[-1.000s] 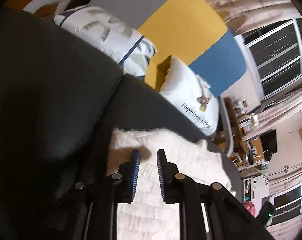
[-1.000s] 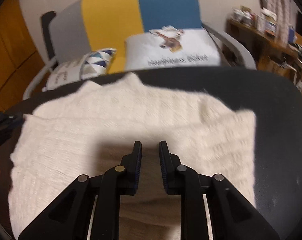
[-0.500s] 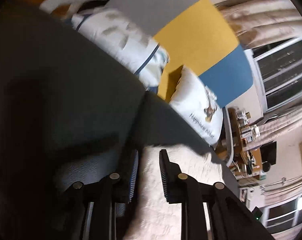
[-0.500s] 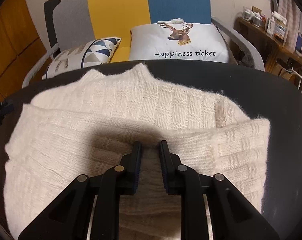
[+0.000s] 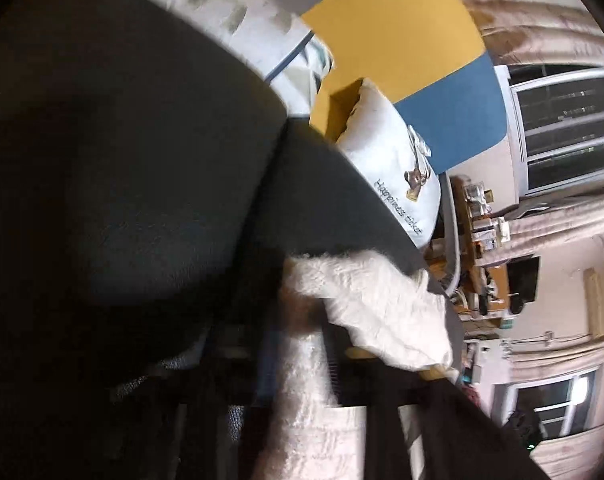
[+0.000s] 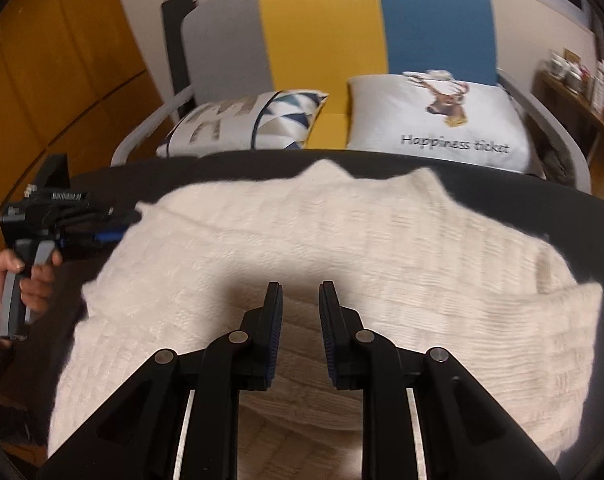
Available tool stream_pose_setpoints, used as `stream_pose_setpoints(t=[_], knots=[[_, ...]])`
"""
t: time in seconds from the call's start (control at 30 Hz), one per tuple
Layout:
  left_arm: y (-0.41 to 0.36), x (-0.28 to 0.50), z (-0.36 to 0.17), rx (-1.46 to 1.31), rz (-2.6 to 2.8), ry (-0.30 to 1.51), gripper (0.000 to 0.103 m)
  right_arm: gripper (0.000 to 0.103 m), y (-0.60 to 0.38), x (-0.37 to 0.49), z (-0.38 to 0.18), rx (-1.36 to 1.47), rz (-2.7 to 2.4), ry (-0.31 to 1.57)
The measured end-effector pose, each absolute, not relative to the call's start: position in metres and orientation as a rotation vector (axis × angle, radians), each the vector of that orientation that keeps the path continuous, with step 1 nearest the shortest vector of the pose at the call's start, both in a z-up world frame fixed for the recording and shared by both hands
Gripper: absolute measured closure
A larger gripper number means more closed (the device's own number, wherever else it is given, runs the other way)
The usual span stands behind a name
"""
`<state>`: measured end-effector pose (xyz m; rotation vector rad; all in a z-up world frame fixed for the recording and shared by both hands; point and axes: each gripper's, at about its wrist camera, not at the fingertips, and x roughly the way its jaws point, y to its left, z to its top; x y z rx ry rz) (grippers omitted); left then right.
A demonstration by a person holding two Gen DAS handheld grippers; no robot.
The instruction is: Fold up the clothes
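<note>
A cream knitted sweater (image 6: 341, 240) lies spread on a dark round table (image 6: 581, 216), with its right side doubled over in a fold. My right gripper (image 6: 300, 292) hovers over the sweater's near middle; its jaws stand a narrow gap apart with nothing pinched. At the sweater's left edge, a hand (image 6: 34, 280) holds my left gripper (image 6: 130, 224). In the blurred left wrist view the left gripper (image 5: 298, 320) is closing, and a bunch of the sweater (image 5: 373, 304) is squeezed between its jaws and spills over the right finger.
Behind the table stands a grey, yellow and blue sofa (image 6: 321, 40) holding a triangle-patterned cushion (image 6: 254, 120) and a deer cushion (image 6: 441, 120). Orange wooden panels (image 6: 62, 60) are at the left. Cluttered shelves (image 6: 581, 80) and curtained windows (image 5: 561, 128) stand at the right.
My left gripper slid onto the sweater's edge and closed on a bunch of it. The right gripper drew back across the sweater, and a fold appeared on the sweater's right side.
</note>
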<state>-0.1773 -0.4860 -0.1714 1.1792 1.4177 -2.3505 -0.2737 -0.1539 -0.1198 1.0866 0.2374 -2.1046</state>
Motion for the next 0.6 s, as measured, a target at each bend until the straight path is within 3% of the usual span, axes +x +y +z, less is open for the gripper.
stream_pose_setpoints(t=[0.13, 0.23, 0.33, 0.4, 0.6], knots=[[-0.454, -0.163, -0.136, 1.041, -2.527, 1.019, 0.095, 0.082, -0.164, -0.272, -0.138, 1.124, -2.125, 0.368], [-0.439, -0.179, -0.146, 1.136, -2.459, 0.683, 0.103, 0.082, -0.163, -0.273, -0.147, 1.141, -2.135, 0.363], [-0.459, -0.181, -0.166, 1.212, -2.387, 0.901, 0.101, 0.082, -0.159, -0.274, -0.148, 1.146, -2.138, 0.331], [-0.473, -0.172, -0.168, 1.185, -2.336, 1.028, 0.092, 0.082, -0.157, -0.275, -0.147, 1.155, -2.131, 0.313], [-0.488, -0.119, -0.147, 0.998, -2.413, 1.441, 0.088, 0.081, -0.139, -0.281, -0.139, 1.173, -2.076, 0.139]])
